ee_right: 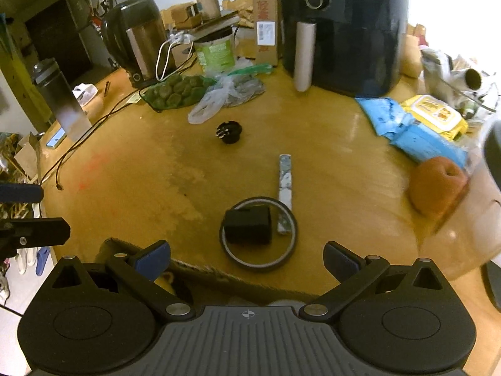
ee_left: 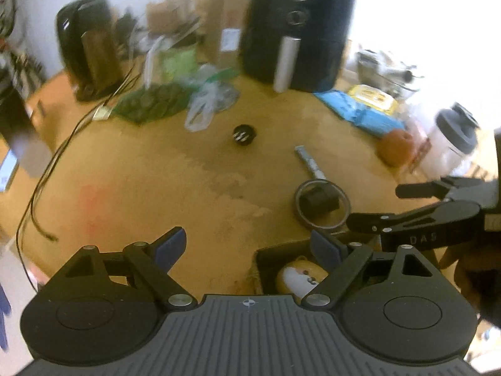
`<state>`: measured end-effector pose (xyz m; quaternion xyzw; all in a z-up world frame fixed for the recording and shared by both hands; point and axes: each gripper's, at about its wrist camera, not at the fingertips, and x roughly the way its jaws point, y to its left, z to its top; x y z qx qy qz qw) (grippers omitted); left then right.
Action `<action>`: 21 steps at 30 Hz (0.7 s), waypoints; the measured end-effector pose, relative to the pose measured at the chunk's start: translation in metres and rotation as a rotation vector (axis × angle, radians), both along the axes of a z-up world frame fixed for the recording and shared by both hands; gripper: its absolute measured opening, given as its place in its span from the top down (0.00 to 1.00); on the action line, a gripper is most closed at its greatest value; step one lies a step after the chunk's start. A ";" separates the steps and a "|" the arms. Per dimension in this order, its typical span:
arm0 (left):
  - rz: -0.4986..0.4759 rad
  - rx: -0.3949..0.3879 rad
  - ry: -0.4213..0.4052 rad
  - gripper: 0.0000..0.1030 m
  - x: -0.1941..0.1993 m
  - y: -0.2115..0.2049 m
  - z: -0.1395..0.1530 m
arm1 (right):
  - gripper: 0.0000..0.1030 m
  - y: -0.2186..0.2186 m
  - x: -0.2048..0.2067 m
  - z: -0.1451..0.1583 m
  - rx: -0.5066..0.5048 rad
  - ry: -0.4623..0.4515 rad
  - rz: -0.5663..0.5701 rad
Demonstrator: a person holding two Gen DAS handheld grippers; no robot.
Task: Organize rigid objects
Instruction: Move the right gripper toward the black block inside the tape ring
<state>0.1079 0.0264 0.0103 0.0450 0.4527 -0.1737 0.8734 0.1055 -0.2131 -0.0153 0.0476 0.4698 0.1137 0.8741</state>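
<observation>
Tabletop box (ee_left: 266, 260) (bear toy (ee_left: 300, 277) inside)

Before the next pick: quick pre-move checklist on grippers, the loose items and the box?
1. Left gripper open, nothing between its jaws: ok.
2. Right gripper open, nothing between its jaws: ok.
3. Black block lies inside the tape ring, so a clean grab on the ring alone: not ok.
4. Patterned stick has one end inside the ring; whether they touch: cannot tell.
5. Black cap stands apart from the rest: ok.
6. Box at the near table edge already holds a bear-faced toy; room left: cannot tell.
</observation>
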 end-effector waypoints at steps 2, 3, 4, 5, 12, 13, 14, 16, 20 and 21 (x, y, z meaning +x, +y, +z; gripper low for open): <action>0.028 0.000 0.014 0.15 0.005 0.006 -0.003 | 0.00 0.004 0.008 -0.004 -0.005 0.018 0.001; 0.036 -0.002 0.017 0.15 0.006 0.008 -0.004 | 0.00 0.006 0.011 -0.005 -0.005 0.025 0.002; 0.040 -0.003 0.020 0.15 0.007 0.011 -0.005 | 0.00 0.008 0.014 -0.007 -0.006 0.030 0.006; 0.040 -0.005 0.025 0.15 0.008 0.013 -0.006 | 0.00 0.010 0.017 -0.009 -0.010 0.033 0.008; 0.057 -0.003 0.066 0.15 0.011 0.024 -0.013 | 0.00 0.023 0.038 -0.019 -0.057 0.059 0.011; 0.059 -0.002 0.070 0.15 0.012 0.024 -0.015 | 0.00 0.025 0.041 -0.021 -0.067 0.062 0.009; 0.062 0.001 0.075 0.15 0.012 0.025 -0.015 | 0.00 0.027 0.044 -0.022 -0.076 0.065 0.008; 0.065 0.000 0.090 0.15 0.014 0.027 -0.018 | 0.00 0.030 0.048 -0.025 -0.084 0.066 0.019; 0.076 -0.007 0.106 0.15 0.017 0.031 -0.020 | 0.00 0.036 0.055 -0.031 -0.103 0.083 0.026; 0.077 -0.008 0.103 0.15 0.017 0.031 -0.019 | 0.00 0.036 0.057 -0.033 -0.096 0.084 0.031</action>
